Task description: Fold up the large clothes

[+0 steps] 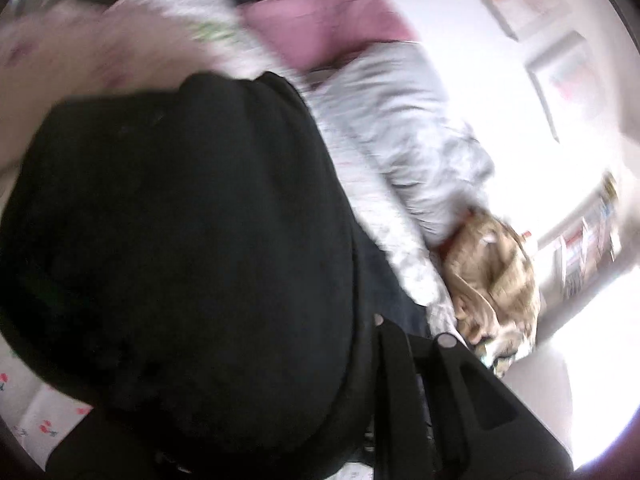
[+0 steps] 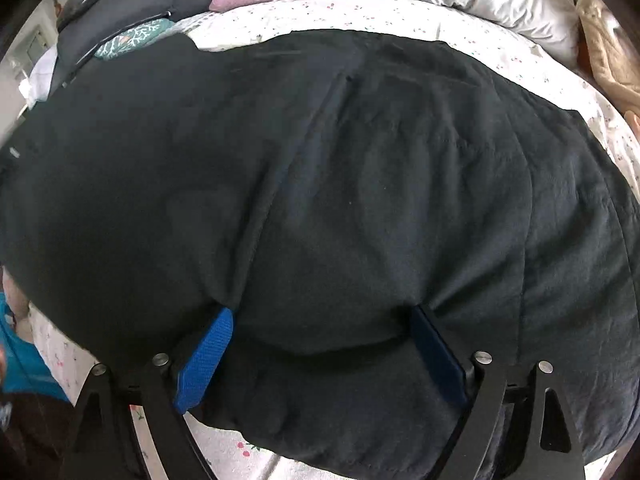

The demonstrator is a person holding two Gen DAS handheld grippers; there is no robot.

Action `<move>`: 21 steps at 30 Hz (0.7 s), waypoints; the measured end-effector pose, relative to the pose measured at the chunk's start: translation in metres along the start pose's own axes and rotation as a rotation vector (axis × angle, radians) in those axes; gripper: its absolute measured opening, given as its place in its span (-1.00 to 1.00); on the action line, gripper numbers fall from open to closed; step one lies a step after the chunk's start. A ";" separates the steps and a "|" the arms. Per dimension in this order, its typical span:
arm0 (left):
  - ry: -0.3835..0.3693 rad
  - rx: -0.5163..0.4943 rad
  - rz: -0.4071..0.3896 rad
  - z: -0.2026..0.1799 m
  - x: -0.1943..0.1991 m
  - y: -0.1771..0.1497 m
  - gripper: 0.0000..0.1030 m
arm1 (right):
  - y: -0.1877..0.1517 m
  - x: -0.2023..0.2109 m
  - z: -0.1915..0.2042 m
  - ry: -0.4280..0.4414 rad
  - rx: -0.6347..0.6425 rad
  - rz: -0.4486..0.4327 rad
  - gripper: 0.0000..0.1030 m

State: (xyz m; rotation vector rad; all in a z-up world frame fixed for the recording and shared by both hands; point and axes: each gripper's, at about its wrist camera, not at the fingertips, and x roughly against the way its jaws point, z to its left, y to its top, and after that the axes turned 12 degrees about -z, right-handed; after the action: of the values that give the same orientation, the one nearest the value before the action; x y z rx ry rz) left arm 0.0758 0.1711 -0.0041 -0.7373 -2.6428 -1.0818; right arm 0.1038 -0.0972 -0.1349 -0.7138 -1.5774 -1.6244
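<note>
Black garment (image 2: 340, 180) lay between the right gripper's (image 2: 320, 344) spread jaws on the bed (image 2: 360, 16); left gripper (image 1: 400, 400) blurred, its state unreadable. Best pinch the near hem squarely before lifting.

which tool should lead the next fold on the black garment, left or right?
Right, probably. The right tool sits open with the black garment's near edge bunched between its blue pads, ready to close. The left wrist view is motion-blurred, its tool largely hidden behind cloth.

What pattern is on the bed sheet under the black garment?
White bed sheet with small red cherry-like sprigs; clearest in the right wrist view.
</note>
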 end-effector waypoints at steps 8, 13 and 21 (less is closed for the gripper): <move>-0.187 -0.260 -0.004 -0.122 -0.006 -0.036 -0.59 | 0.017 0.041 -0.074 0.196 -0.263 -0.025 0.78; -0.260 -0.394 0.077 -0.170 -0.027 -0.088 -0.56 | 0.020 0.096 -0.161 0.167 -0.445 -0.160 0.78; -0.219 -0.634 0.356 -0.194 -0.089 -0.209 -0.35 | -0.008 0.140 -0.268 0.064 -0.674 -0.232 0.78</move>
State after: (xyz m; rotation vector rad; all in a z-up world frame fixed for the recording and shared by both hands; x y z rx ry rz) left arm 0.0423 -0.1249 -0.0232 -1.4470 -2.1721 -1.8195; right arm 0.0471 -0.3814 -0.0479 -0.8213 -1.0802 -2.3653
